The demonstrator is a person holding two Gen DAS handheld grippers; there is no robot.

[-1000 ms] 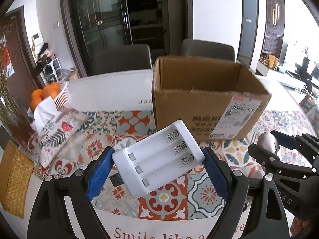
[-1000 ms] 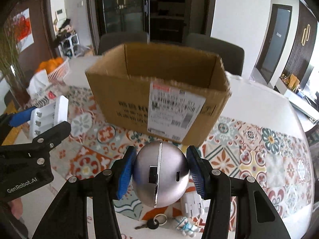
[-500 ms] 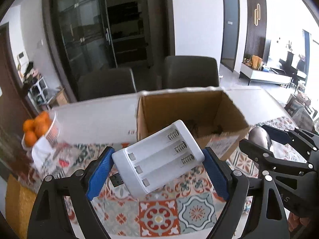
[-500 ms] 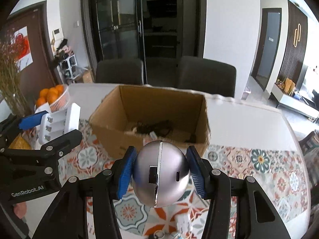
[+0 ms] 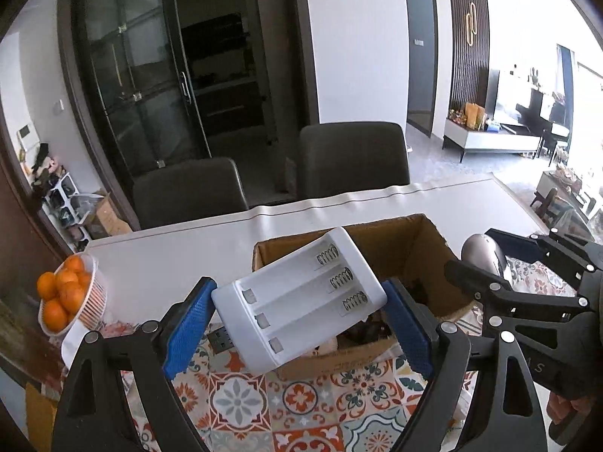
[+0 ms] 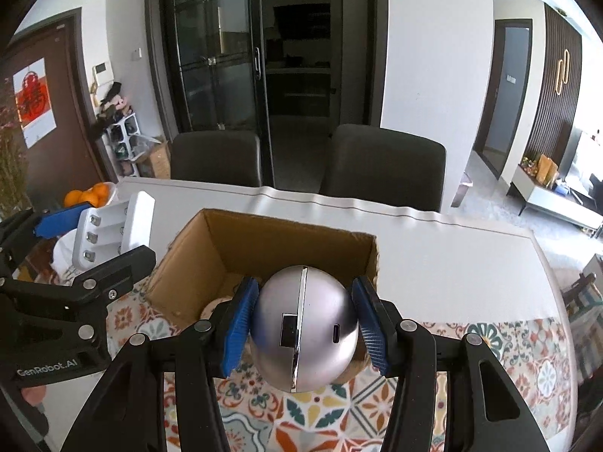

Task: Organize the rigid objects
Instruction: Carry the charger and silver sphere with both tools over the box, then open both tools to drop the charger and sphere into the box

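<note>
carrying step in hand, judged from the layout: two things held over a cardboard box (image 6: pixel 211 248), neither yet dropped in.

left gripper (image 5: pixel 297 320) clamped on a white battery charger (image 5: pixel 297 301), blue pads pressing its two short ends, empty slots facing up, body tilted with the spring end higher toward 1 o'clock. in the left wrist view, sits in front of the box, open top at 12 to 2 o'clock behind the charger; dark odds and ends visible inside, too hidden to name.

right gripper (image 6: pixel 301 324) clamped on a silver ball-shaped gadget (image 6: pixel 303 324), pads on its left and right sides, seam running upright down the middle, small port at 4 o'clock on its face. in the right wrist view, hangs at the near edge of the box, open cavity at 11 to 12 o'clock beyond it. charger and left gripper seen at 9 o'clock, beside the box's left wall rather than over it.

bowl of oranges (image 5: pixel 62 293) at 9 o'clock on the white table (image 5: pixel 169 260); patterned mat (image 5: pixel 241 403) under the box.

next move, as a guess: nudge both loads forward past the near wall until clearly over the opening, lower a little, then part the jaws. charger needs more travel toward the box's middle. care needed: the ball may roll once free, and the two grippers sit near each other.
</note>
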